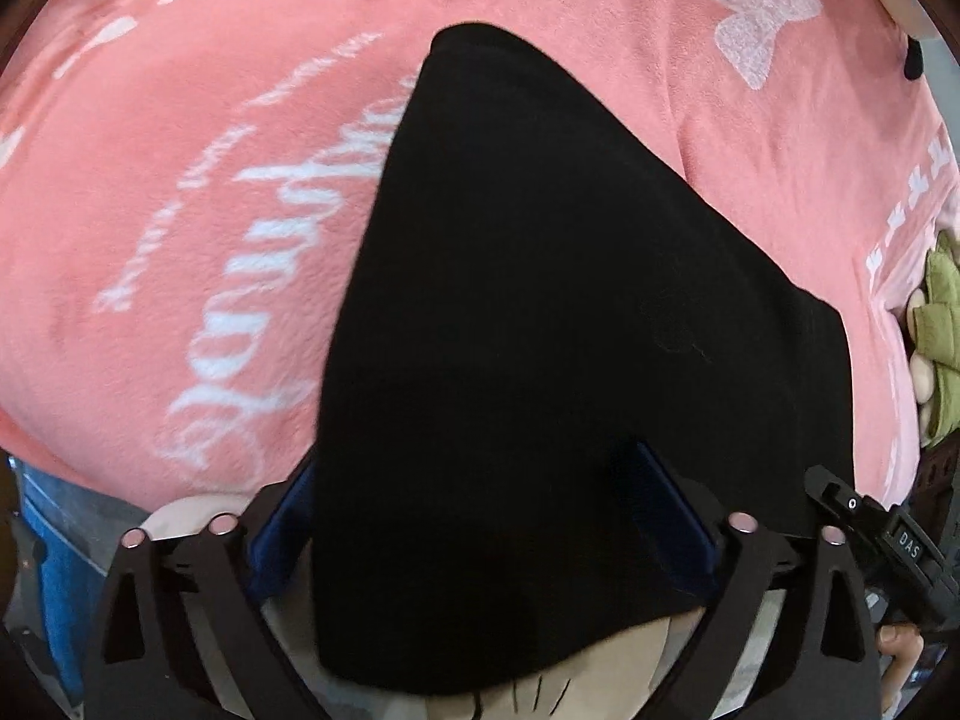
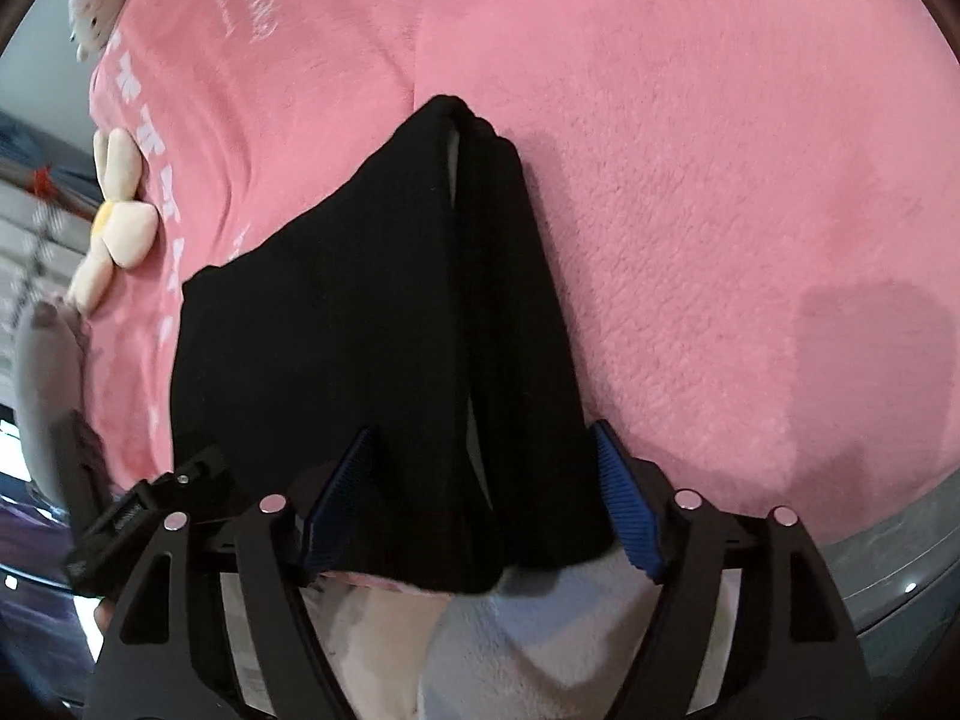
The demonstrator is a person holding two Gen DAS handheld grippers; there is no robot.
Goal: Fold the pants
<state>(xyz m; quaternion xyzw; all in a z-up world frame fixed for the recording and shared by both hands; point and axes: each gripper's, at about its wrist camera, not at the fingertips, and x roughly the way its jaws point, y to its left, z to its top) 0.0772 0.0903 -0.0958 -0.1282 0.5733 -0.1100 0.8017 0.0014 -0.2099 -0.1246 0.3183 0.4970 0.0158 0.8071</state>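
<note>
While folded thick, black pants (image 2: 372,324), pink blanket (image 2: 690,210) beneath

A pink fleece blanket (image 1: 570,6) printed with white script and a white bow covers the bed surface in both views. A cream flower-shaped plush (image 2: 117,222) lies at its left margin in the right wrist view. Green and cream plush items (image 1: 939,330) sit at the right margin in the left wrist view. Lighting is even.

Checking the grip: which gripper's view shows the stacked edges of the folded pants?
The right gripper: its view shows the pants layered, a pale gap between folds. The left gripper sees only smooth black cloth.
</note>
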